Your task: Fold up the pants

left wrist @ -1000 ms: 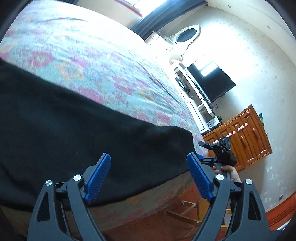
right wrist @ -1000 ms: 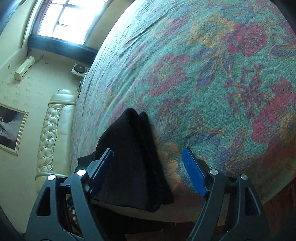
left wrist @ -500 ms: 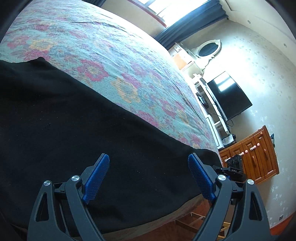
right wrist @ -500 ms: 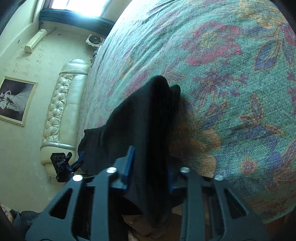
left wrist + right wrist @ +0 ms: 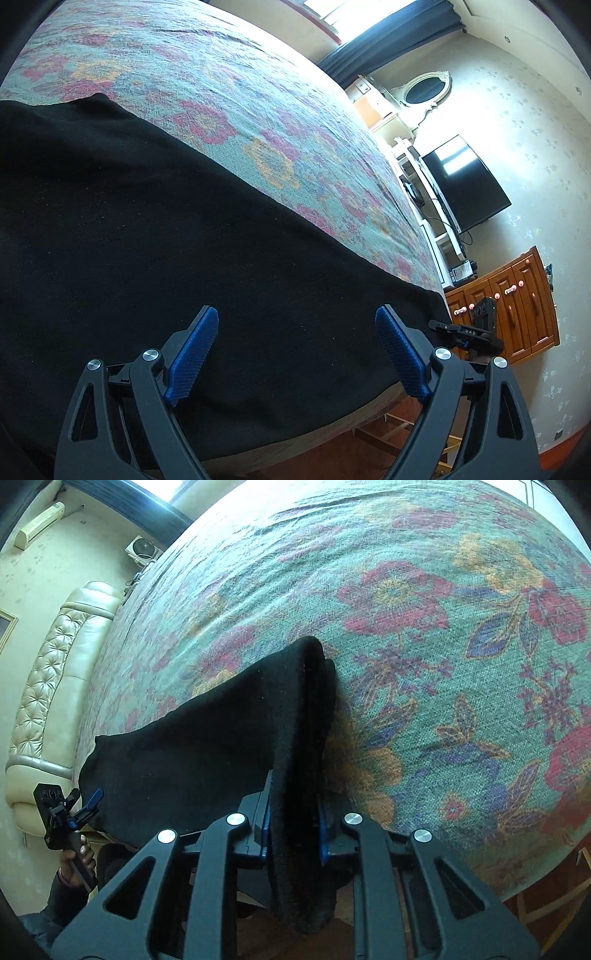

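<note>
Two claws: the right claw [image 5: 291,830], just closed, pinches the pants [image 5: 207,746] at the bed [image 5: 461,664] edge; the left claw [image 5: 295,354], spread over them, should grip equally deep.

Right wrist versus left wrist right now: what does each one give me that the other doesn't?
Right wrist only: the right claw pinching a bunched end of the black pants, its jaws having just been closing on it; also a cream tufted headboard.

Left wrist only: the left claw open over flat black cloth, pads clear of it; also a wall TV and wooden cabinet.

Both: the pants on the floral bedspread, and each view shows the opposite claw at the bed's edge.
</note>
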Motion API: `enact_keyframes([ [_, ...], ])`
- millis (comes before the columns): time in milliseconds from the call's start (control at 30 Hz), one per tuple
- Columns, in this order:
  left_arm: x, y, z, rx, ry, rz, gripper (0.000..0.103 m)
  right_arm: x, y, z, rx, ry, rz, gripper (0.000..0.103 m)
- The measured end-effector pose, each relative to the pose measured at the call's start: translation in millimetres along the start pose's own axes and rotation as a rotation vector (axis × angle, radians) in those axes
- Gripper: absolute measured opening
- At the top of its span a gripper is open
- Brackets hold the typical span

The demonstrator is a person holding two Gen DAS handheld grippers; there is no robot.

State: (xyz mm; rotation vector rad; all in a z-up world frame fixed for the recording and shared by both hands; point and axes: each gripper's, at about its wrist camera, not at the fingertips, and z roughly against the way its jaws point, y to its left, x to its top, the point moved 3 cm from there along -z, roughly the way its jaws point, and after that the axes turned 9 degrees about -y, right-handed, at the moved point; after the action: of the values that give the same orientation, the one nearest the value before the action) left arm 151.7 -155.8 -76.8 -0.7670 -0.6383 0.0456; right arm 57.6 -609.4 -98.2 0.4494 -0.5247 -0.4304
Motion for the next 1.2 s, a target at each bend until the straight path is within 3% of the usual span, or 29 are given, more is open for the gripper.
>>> enact_keyframes([
  [267,4.0,9.8,12.5,0.01,0.001,-0.01,0.086,4.6,44.3,32.0,-0.102,-0.096,0.07,0.018],
  [400,6.4,13.7,17.3,-0.001,0.01,-0.028,0.086,7.3,85.3,51.5,-0.163,-0.146,0.154,0.018],
  [567,8.6,20.2,22.4,-0.025,0.038,-0.021,0.086,6.8,147.4,60.9,-0.175,-0.184,0.249,0.018],
  [833,19.2,38.4,41.1,-0.018,0.029,-0.057,0.086,-11.4,241.0,31.0,-0.168,-0.166,0.39,0.017],
  [1200,31.9,78.1,70.5,0.029,-0.018,-0.031,0.086,-39.1,314.7,-8.7,-0.144,-0.144,0.459,0.018],
])
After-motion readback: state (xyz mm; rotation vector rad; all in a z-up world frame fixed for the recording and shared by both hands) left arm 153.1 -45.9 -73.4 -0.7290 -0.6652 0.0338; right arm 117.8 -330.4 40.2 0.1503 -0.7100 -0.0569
